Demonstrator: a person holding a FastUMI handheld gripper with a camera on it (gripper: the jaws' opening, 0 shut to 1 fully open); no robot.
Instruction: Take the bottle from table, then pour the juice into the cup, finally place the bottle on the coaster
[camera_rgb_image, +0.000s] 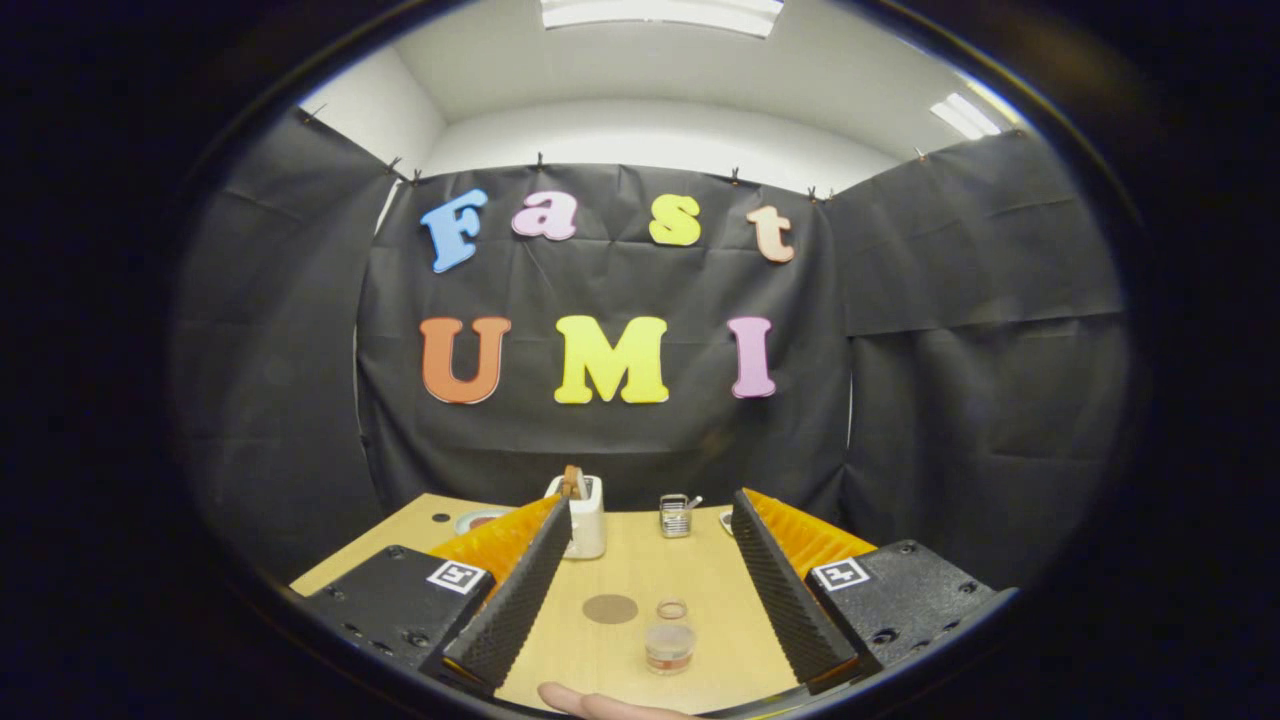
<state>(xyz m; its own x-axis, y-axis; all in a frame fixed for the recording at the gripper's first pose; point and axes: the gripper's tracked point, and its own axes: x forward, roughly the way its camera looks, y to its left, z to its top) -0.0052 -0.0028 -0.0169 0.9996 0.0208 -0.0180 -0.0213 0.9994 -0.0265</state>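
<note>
Between my wide-open, empty gripper (645, 590) sits the cup (669, 647); I'd first find the bottle, likely beyond, approaching level.

white toaster (588, 528) partly hidden behind left finger, plate (478, 520) mostly hidden too, small rack (676, 516) contents too small to tell

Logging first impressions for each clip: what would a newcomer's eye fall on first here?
The gripper stands wide open, its two ridged fingers framing the wooden table. Between them, close in, sits a small clear cup with a round brown coaster just beside it. Beyond the fingers, near the table's far edge, stand a white toaster-like box and a small metal holder; a fingertip shows at the near edge.
</note>
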